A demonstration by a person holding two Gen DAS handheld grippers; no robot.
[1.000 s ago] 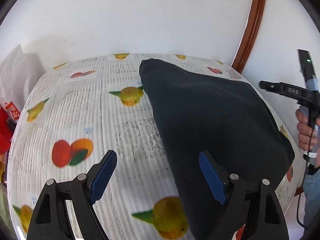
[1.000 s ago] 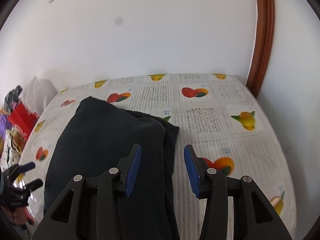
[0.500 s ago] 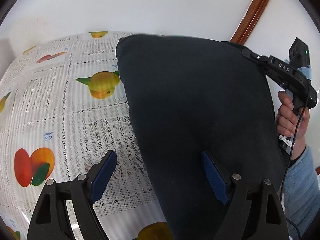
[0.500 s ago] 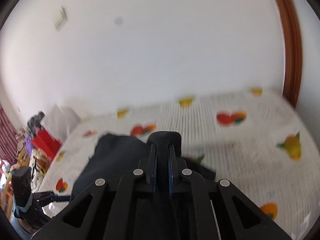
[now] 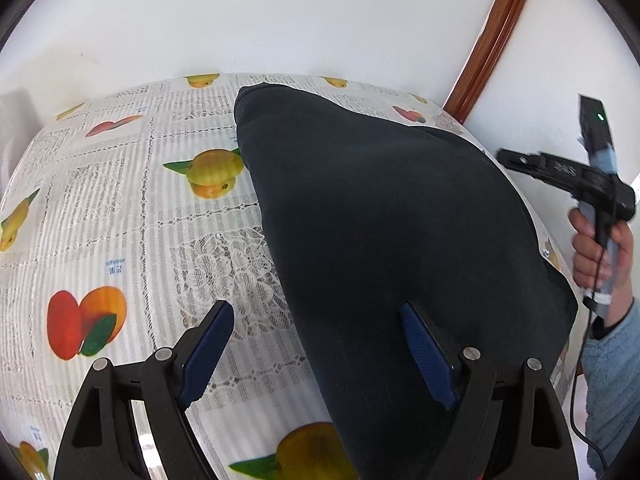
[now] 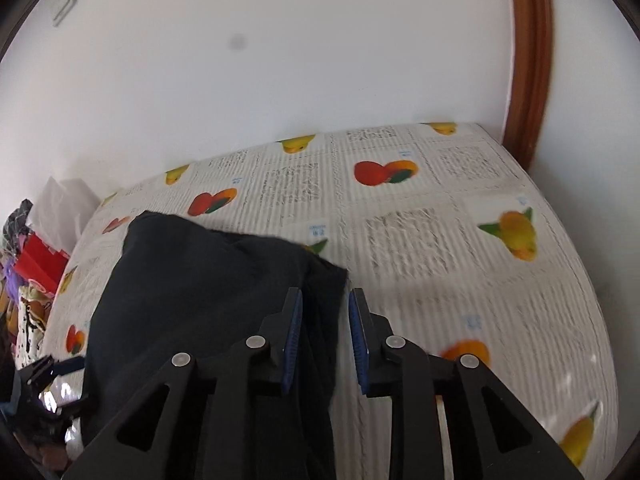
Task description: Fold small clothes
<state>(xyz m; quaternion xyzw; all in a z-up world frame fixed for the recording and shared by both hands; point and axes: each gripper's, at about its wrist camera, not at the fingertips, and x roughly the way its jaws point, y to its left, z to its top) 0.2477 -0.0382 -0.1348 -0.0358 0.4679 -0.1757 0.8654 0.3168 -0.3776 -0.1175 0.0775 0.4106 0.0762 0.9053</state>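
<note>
A dark navy garment (image 5: 384,216) lies folded on the fruit-print tablecloth (image 5: 120,208); it also shows in the right wrist view (image 6: 200,280). My left gripper (image 5: 316,344) is wide open above the garment's near left edge, one finger over cloth, the other over the tablecloth. My right gripper (image 6: 324,340) is open with a narrow gap, above the garment's right edge, holding nothing. The right gripper also shows in the left wrist view (image 5: 560,172), held in a hand beyond the table's right edge.
A white wall stands behind the table. A brown wooden door frame (image 6: 528,60) rises at the back right. A white bag (image 6: 60,212), a red box (image 6: 38,262) and clutter sit off the table's left side.
The right gripper was shut half a second ago and has opened a little, dropping back toward the garment's right edge. The left gripper pulled back from the garment and stayed open.
</note>
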